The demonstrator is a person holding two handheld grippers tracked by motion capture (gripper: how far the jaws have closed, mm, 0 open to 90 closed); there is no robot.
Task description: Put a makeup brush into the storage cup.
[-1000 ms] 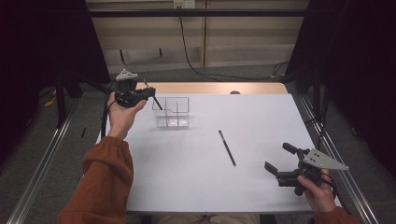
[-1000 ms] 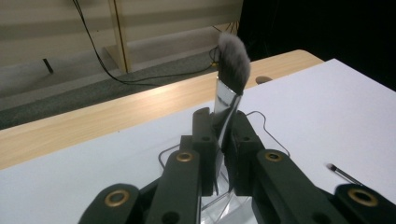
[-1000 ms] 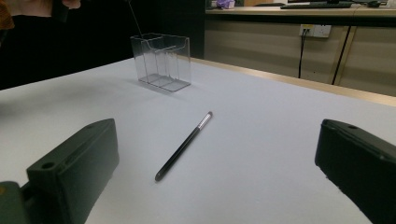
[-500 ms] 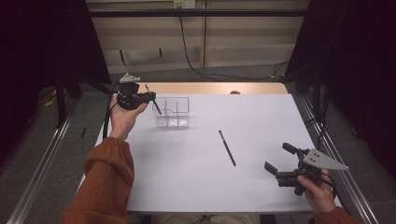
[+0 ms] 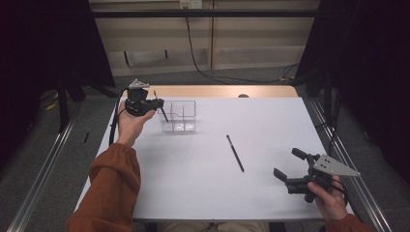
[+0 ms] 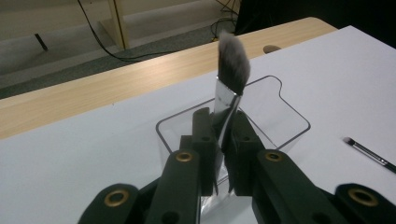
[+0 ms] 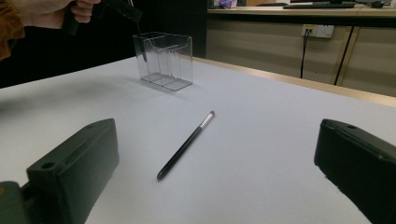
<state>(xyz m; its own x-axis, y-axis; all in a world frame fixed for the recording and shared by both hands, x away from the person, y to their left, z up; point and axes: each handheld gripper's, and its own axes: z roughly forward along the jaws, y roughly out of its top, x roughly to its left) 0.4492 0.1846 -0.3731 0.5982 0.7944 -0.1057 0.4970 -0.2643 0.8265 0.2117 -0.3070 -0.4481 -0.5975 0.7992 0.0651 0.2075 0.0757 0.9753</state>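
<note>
My left gripper (image 5: 158,103) hovers at the left end of a clear divided box (image 5: 186,108) at the table's back left. It is shut on a makeup brush (image 5: 161,110), tilted, bristles up and handle end down at the box's left compartment. In the left gripper view the jaws (image 6: 222,128) pinch the brush's silver ferrule (image 6: 224,99) over the box (image 6: 289,114). A thin black brush (image 5: 235,153) lies loose mid-table. My right gripper (image 5: 287,163) rests open near the front right corner, its jaws (image 7: 217,154) facing that thin brush (image 7: 187,144) and the box (image 7: 163,60).
The white table top (image 5: 203,193) has a wooden strip (image 5: 222,91) along its far edge. Metal rails (image 5: 43,159) run along both sides on the floor. Cables hang behind the table.
The left gripper has sunk slightly with the makeup brush, bringing the handle end lower at the box. The right gripper and the thin brush have not moved.
</note>
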